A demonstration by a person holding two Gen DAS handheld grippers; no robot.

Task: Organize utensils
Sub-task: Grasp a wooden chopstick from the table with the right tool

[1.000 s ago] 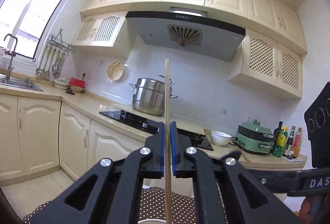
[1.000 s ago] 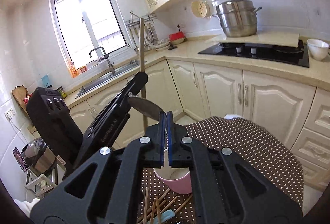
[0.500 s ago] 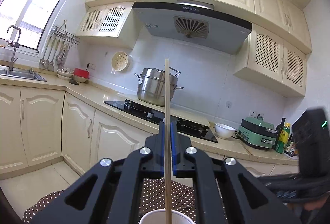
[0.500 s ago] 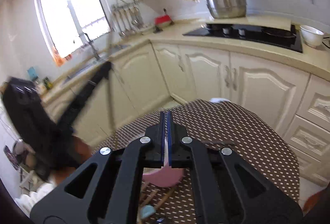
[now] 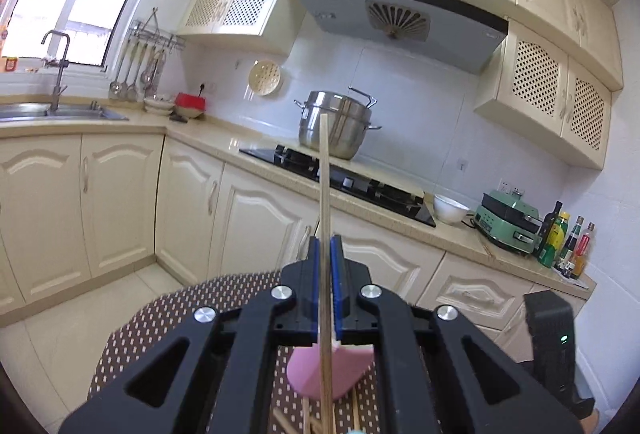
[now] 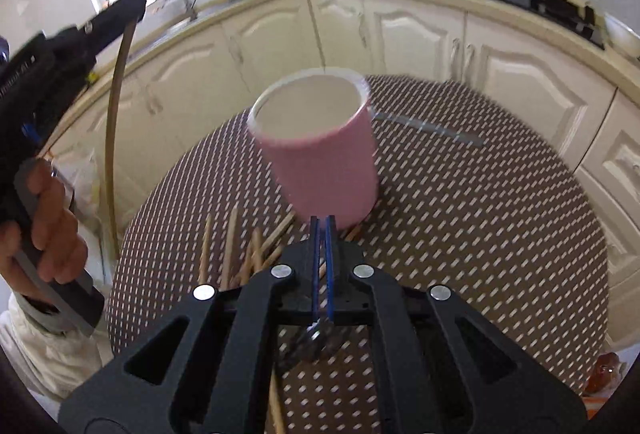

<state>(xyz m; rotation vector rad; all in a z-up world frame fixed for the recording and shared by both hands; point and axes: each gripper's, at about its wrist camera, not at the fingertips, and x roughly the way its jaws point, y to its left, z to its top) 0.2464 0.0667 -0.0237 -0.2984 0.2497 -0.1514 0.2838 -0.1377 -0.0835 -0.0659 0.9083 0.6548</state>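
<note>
Table (image 6: 480,234): closer and fuller in both wrist views than a second ago; both grippers lowered and tipped toward it, the right one far more steeply. Dotted cloth now fills the right view where cabinets and window filled it before.
Cup (image 6: 320,154): pink, white inside, upright on the table, just beyond the right fingertips; appears empty, though blurred. Barely visible in the left view a second ago, now well in frame directly under the left jaws.
Left gripper (image 5: 325,246): clamped on one chopstick, pads pressed to its sides. Brought round from the cup's far side to a position near it, gripped by a hand (image 6: 44,226) at the left edge of the right view.
Right gripper (image 6: 322,224): jaws together, nothing plainly between the pads. Dark shiny item visible below them; identity and any hold on it not determinable.
Chopstick (image 5: 324,174): near upright, lower end hanging past the cup's near side, not yet inside.
Loose chopsticks (image 6: 230,246): scattered on the cloth just in front of the cup, unsorted.
Finding: first stick lined up for insertion; judged early in the task, with the pile still to be collected.
</note>
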